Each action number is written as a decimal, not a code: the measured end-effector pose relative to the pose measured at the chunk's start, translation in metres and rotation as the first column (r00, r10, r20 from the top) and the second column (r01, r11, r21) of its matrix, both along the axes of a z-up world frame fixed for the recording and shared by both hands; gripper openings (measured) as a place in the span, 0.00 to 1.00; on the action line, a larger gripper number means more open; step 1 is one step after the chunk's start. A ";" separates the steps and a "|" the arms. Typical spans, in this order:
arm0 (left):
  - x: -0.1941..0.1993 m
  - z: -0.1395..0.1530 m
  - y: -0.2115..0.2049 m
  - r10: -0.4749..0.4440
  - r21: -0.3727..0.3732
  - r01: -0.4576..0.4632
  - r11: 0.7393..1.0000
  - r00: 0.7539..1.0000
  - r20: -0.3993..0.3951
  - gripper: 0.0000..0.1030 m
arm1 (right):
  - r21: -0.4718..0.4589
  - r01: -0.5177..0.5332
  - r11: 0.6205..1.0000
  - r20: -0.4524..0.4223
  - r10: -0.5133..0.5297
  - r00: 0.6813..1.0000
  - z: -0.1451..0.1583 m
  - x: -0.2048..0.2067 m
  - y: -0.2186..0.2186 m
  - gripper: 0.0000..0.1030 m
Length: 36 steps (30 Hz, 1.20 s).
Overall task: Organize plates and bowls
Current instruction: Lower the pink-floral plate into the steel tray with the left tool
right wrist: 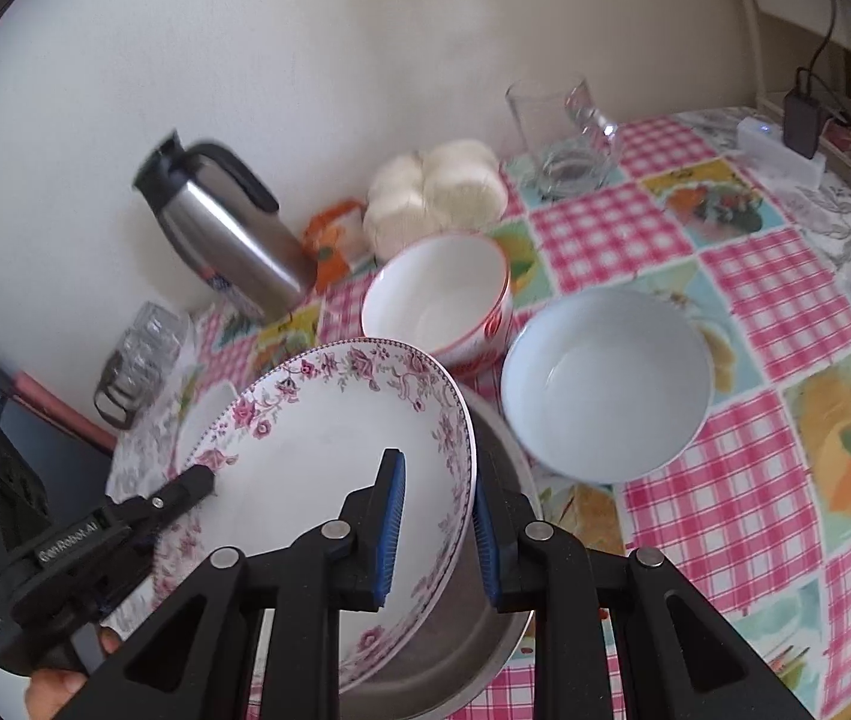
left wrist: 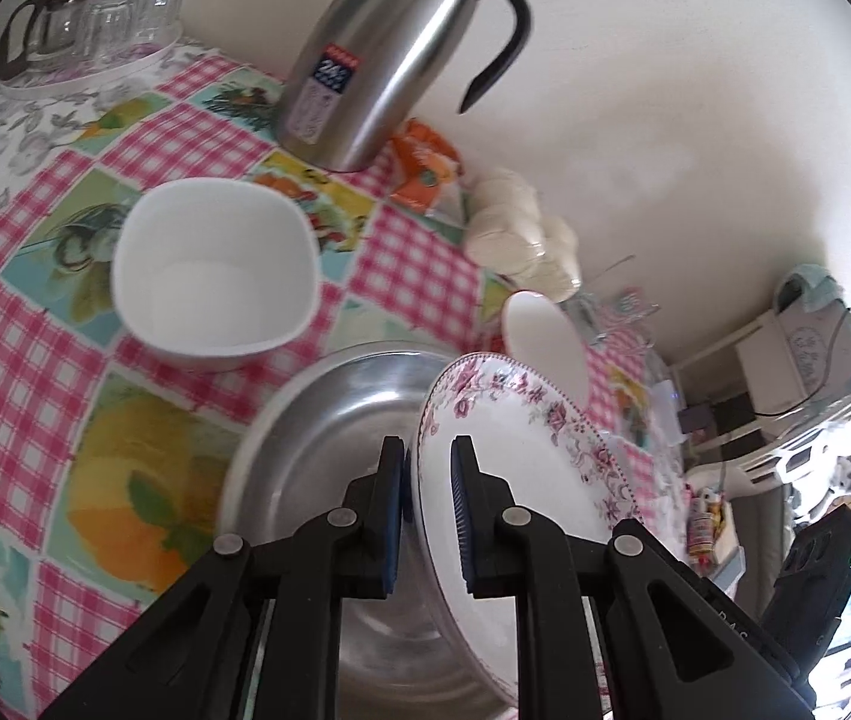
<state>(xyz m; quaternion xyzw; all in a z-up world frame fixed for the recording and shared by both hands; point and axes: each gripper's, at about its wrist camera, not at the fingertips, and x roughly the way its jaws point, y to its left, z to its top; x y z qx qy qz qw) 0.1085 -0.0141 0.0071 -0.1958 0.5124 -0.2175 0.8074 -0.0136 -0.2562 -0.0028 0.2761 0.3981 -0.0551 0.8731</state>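
- Left gripper (left wrist: 430, 480): fingers astride the rim of the floral plate (left wrist: 521, 456), one pad on each face, pinching it; its lower body runs out of frame.
- Right gripper (right wrist: 438, 516): fingers straddle the plate's opposite rim (right wrist: 329, 456); a small gap shows at each pad, so whether it bears on the plate cannot be told.
- Floral plate: white, pink flower border, tilted steeply on edge over the steel basin (left wrist: 317, 438), lower rim down inside it; concave face turned toward the right wrist view. Lower edge cut off by the gripper bodies.
- Steel basin: round, shiny, largely hidden behind plate and fingers; apart from the plate, contents not visible.
- Square white bowl (left wrist: 212, 270): upright on the checked tablecloth (left wrist: 17, 372), left of the basin, empty.
- Red-patterned bowl (right wrist: 437, 300): upright beyond the plate, empty; only a sliver shows in the left view.
- Pale blue bowl (right wrist: 605, 384): upright, just right of the basin, empty.
- Steel thermos jug (left wrist: 401, 54): by the wall, black handle.
- Glass pitcher (right wrist: 563, 138): far right by the wall; contents hard to judge.
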 end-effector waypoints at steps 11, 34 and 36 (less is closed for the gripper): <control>0.001 -0.021 0.002 0.005 0.088 0.001 0.996 0.998 -0.059 0.15 | -0.008 -0.011 1.000 -0.095 0.010 0.995 -0.025 0.010 0.011 0.23; 0.003 -0.044 -0.004 0.009 0.217 0.019 0.976 0.992 -0.127 0.15 | -0.005 -0.034 0.999 -0.149 0.033 0.988 -0.043 0.014 0.014 0.23; 0.003 -0.044 -0.004 0.011 0.217 0.017 0.976 0.992 -0.128 0.15 | -0.010 -0.037 0.999 -0.153 0.035 0.988 -0.043 0.015 0.015 0.23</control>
